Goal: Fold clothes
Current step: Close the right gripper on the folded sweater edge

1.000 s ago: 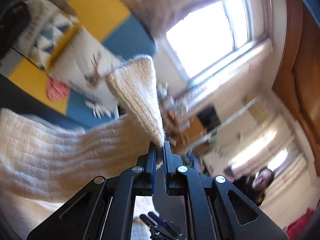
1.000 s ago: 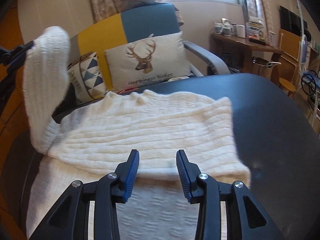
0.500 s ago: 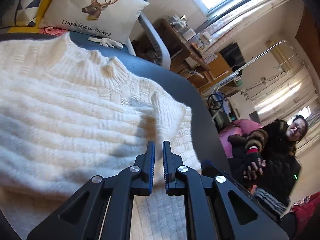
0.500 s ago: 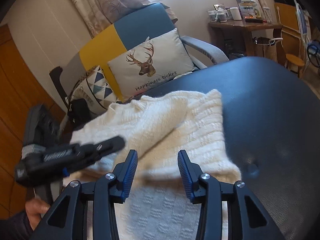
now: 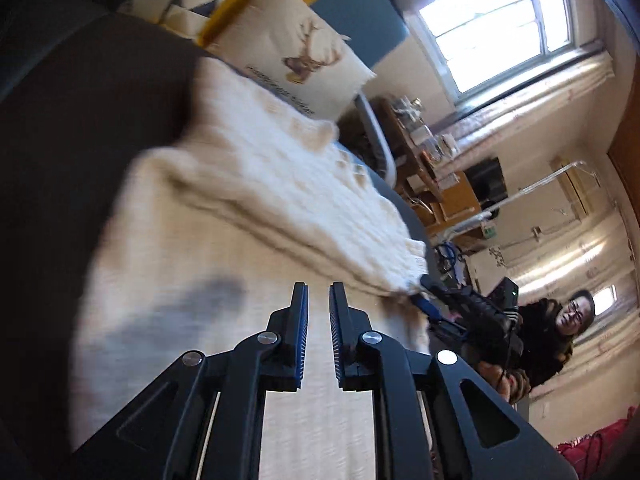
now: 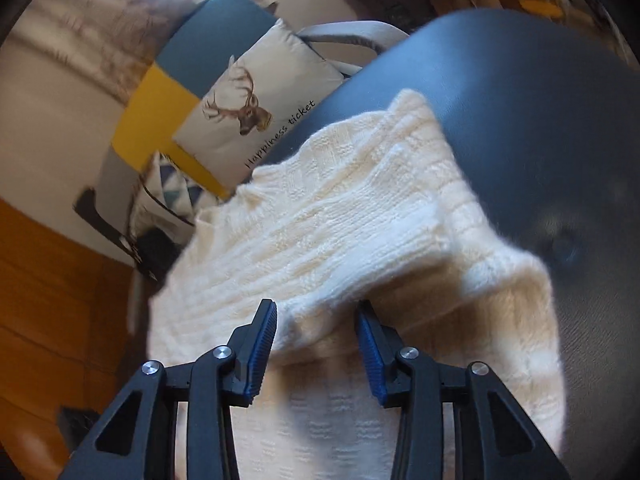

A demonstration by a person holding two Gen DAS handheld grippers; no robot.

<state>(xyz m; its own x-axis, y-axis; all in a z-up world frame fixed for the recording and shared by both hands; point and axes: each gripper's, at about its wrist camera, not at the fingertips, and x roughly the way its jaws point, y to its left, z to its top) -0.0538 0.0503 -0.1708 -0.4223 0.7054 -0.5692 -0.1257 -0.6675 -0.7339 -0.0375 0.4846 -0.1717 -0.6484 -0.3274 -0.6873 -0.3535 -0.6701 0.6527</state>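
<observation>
While cream knit sweater (image 6: 340, 220) (chunky ribbed) lies folded on dark table (image 6: 540, 120), right gripper (image 6: 316, 336) jaws apart, left gripper (image 5: 318, 312) jaws narrowly apart.

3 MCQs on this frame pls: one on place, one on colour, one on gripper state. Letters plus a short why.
1. Where does the sweater lie?
A. on the dark tabletop
B. on the armchair seat
C. on the floor

2. What colour are the right gripper finger pads?
A. red
B. blue
C. green

3. How does the right gripper stand?
A. shut on the deer cushion
B. shut with nothing in it
C. open, with a fold of the sweater between its fingers

Answers: 
1 A, the cream knit spreads over the dark tabletop. 
2 B, ribbed blue pads line both black fingers. 
3 C, the fingers are wide apart and the sweater's folded edge sits in the gap; the deer cushion is far behind on the chair.
</observation>
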